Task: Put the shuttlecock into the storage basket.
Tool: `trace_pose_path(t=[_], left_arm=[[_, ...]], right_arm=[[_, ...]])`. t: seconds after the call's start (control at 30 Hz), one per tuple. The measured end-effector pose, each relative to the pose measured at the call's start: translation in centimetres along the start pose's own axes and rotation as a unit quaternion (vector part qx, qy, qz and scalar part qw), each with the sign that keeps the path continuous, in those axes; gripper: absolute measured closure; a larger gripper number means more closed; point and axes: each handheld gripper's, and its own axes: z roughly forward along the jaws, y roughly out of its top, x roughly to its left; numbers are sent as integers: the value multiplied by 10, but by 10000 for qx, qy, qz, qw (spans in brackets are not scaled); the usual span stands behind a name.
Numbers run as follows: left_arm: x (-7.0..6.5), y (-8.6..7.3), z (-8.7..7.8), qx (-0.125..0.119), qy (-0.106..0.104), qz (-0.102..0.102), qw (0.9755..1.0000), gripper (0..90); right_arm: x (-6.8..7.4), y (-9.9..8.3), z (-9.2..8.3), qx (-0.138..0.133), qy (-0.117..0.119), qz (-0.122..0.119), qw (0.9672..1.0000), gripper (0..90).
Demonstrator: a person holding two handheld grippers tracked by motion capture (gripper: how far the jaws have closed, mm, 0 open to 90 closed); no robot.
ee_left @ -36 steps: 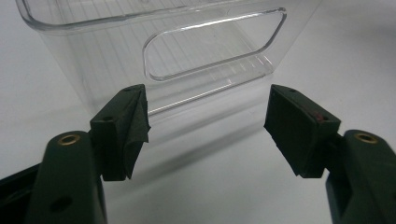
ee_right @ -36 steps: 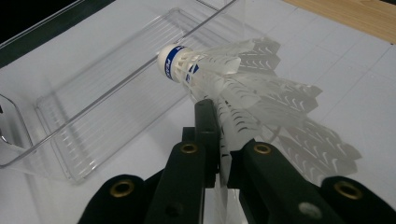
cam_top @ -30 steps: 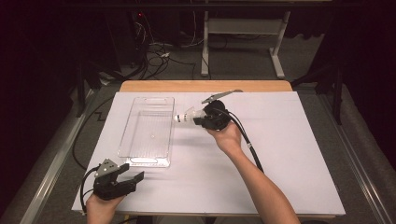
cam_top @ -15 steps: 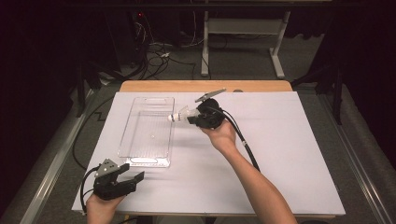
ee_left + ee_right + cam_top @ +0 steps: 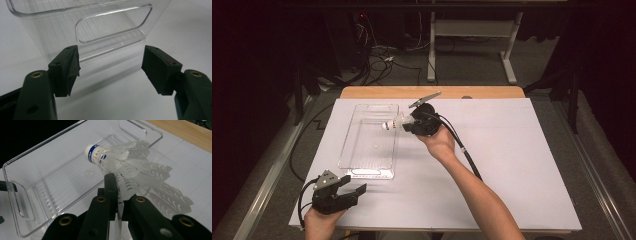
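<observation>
Left gripper [image 5: 343,192] resting at the near table edge, jaws spread, empty, before the clear plastic bin [image 5: 362,165]. Right gripper [image 5: 408,123] pinching the shuttlecock [image 5: 393,123] by its skirt, cork over the bin's rim. Best carried further over the middle, lowered, then released gently.

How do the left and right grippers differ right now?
The left gripper has its jaws wide apart with nothing between them; the right gripper is clamped on the feather skirt of a white shuttlecock. The left sits low at the table's near edge, facing the clear bin's end wall; the right is raised at the bin's long side, cork tip over the rim. Both have black jaws.
</observation>
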Motion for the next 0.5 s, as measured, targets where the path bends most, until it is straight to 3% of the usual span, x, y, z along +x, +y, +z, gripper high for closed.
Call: trace_pose_path(t=[0.5], left_arm=[[-1, 0, 0, 7, -12, 1, 10000, 313]], right_arm=[[13, 11, 19, 98, 50, -102, 9999, 894]])
